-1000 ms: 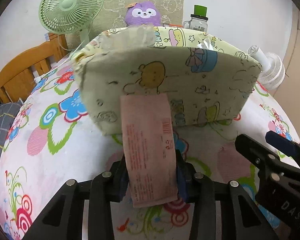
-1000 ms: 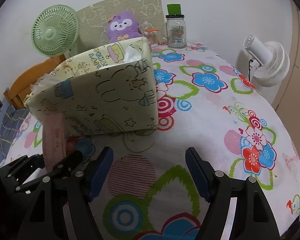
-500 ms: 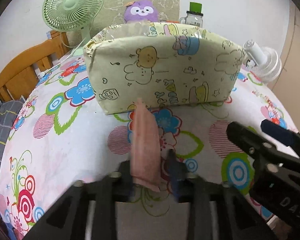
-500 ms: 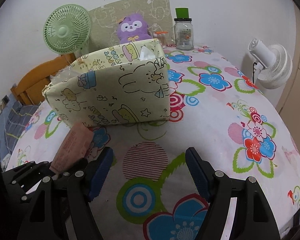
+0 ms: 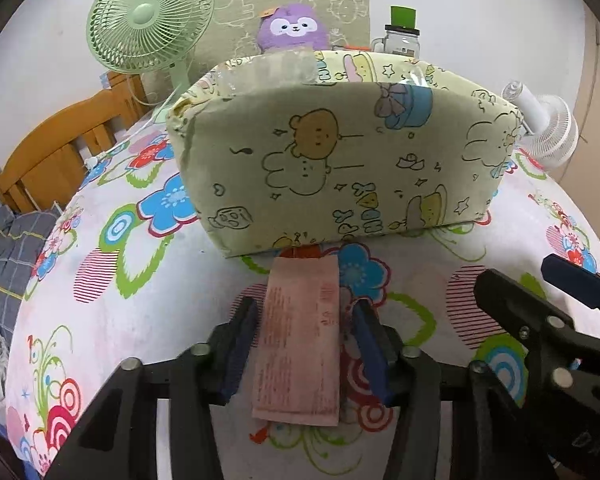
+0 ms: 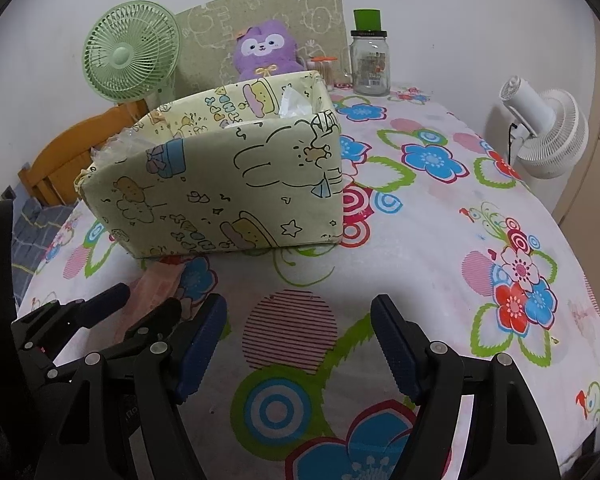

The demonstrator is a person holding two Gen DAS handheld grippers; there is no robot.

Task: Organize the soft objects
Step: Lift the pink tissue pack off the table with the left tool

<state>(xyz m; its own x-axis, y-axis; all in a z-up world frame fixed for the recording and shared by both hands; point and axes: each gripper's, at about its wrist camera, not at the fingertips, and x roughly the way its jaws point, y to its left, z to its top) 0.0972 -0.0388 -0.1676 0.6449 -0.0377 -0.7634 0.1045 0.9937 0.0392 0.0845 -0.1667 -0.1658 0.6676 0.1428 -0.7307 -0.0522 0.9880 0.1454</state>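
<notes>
A pink printed packet (image 5: pixel 300 340) lies face up on the flowered tablecloth, its far end just short of the fabric box (image 5: pixel 340 160). My left gripper (image 5: pixel 302 308) straddles it and its jaws are closing, with a thin strip of cloth showing on each side of the packet. From the right wrist view the packet (image 6: pixel 152 288) is low at the left, inside the left gripper (image 6: pixel 146 300). My right gripper (image 6: pixel 299 304) stands open over bare cloth, and it shows beside the left one as the right gripper (image 5: pixel 516 276). The box (image 6: pixel 240 184) holds crinkled plastic. A purple plush (image 6: pixel 262 50) sits behind it.
A green desk fan (image 5: pixel 148 16) stands back left and a white fan (image 5: pixel 548 132) at the right edge. A glass jar (image 6: pixel 370 64) with a green lid is at the back. A wooden bed frame (image 5: pixel 52 152) is beyond the left edge.
A second ago the packet was held up against the box's front, then it turned edge-on. Now it lies flat and lower, near the box's base. The right gripper stays as it was.
</notes>
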